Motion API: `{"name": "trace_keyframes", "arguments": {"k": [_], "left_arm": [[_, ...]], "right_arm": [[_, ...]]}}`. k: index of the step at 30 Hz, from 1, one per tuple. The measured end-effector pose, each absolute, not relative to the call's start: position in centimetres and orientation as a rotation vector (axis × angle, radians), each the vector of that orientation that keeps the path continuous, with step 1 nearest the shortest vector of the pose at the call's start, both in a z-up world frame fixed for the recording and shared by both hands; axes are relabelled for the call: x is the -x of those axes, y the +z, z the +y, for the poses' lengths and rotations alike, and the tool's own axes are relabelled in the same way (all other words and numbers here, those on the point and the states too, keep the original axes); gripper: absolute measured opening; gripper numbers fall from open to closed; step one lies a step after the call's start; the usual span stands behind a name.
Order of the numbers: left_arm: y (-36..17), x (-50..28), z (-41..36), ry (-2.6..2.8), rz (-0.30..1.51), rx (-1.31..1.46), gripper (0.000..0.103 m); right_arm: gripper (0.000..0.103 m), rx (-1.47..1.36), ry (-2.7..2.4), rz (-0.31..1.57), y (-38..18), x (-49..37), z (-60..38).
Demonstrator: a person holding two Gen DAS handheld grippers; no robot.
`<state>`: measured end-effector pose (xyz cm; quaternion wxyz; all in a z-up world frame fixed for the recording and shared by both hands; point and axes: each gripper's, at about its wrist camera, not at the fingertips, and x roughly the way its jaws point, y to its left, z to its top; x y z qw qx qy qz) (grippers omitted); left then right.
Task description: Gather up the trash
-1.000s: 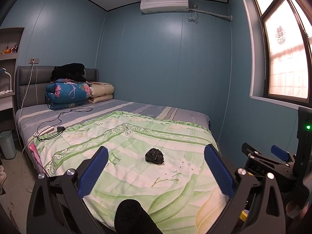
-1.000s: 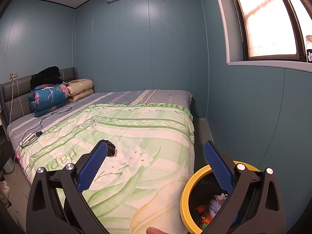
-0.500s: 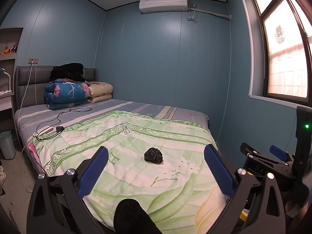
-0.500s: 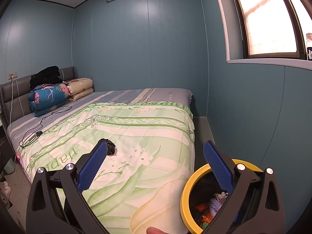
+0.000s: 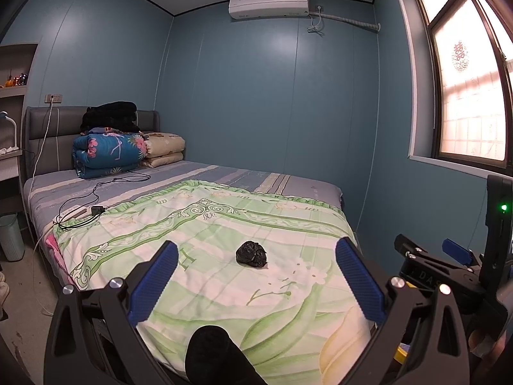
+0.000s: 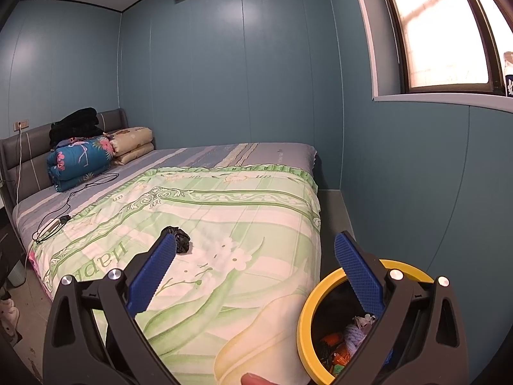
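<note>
One crumpled black plastic wad (image 5: 251,254) lies on the green floral quilt (image 5: 224,231), ahead of and centred between the spread fingers of the left gripper (image 5: 255,285), which seems nearer. The right gripper (image 6: 255,276), also spread and empty, hangs above the yellow-rimmed trash bin (image 6: 307,327), the wad off its left finger.

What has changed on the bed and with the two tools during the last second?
Very little. In the left wrist view the black crumpled bag sits slightly lower-left than before, so the left tool drifted a little; the right view barely shifts. Nothing was taken hold of or let go. Both tools stay open, the right tool too; the bag stays on the green quilt, and the yellow-rimmed bin stays beside the bed.
</note>
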<state>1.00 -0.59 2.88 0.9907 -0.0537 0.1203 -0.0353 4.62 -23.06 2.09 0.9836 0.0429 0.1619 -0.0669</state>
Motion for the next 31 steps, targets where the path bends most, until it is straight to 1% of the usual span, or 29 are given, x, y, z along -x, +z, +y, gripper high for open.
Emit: {"name": "trace_keyframes", "arguments": {"k": [31], "left_arm": [[2.72, -1.12, -0.46, -0.07, 0.261, 0.122, 0.095]], "right_arm": [[0.095, -0.093, -0.134, 0.334, 1.84, -4.6, -23.14]]}}
